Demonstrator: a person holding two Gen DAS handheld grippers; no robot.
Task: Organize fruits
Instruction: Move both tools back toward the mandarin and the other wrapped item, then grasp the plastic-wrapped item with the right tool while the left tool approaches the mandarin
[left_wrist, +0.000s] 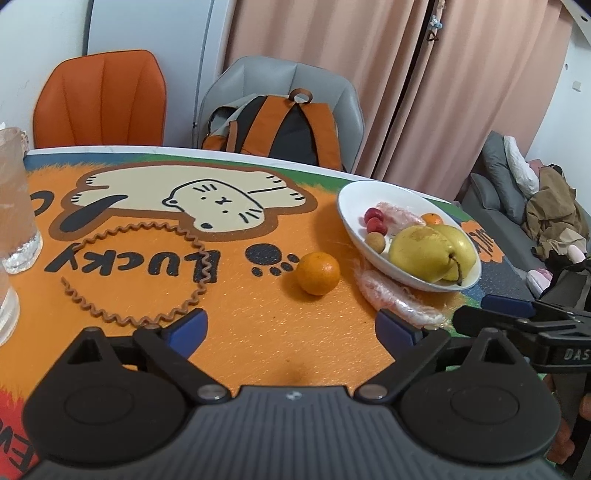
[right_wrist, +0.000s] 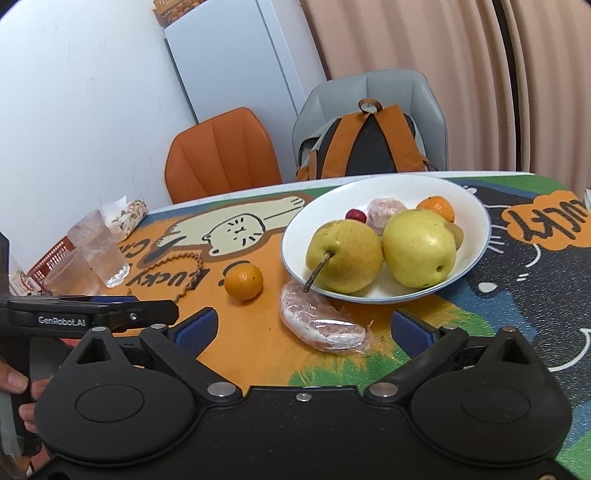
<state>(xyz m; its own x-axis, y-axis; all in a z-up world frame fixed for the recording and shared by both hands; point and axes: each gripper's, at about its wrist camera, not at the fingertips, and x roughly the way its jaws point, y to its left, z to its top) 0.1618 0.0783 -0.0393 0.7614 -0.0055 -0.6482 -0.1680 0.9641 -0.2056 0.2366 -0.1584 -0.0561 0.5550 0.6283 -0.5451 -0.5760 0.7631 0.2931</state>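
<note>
A white bowl (right_wrist: 476, 236) (left_wrist: 347, 210) holds two yellow pears (right_wrist: 345, 254) (left_wrist: 421, 254), a small orange (right_wrist: 437, 206), red cherries (left_wrist: 375, 219) and a plastic-wrapped pink item (right_wrist: 384, 210). A loose orange (left_wrist: 318, 273) (right_wrist: 243, 281) lies on the mat left of the bowl. A second wrapped pink item (right_wrist: 321, 325) (left_wrist: 391, 299) lies in front of the bowl. My left gripper (left_wrist: 291, 325) is open, short of the loose orange. My right gripper (right_wrist: 304, 328) is open, its fingers to either side of the wrapped item without touching it.
Brown wavy cord (left_wrist: 147, 273) lies on the cat-print mat (left_wrist: 258, 332). Two glasses (right_wrist: 99, 247) stand at the table's left. An orange chair (left_wrist: 101, 99) and a grey chair with a backpack (left_wrist: 280, 129) stand behind the table. A hand (right_wrist: 18, 384) holds the left gripper.
</note>
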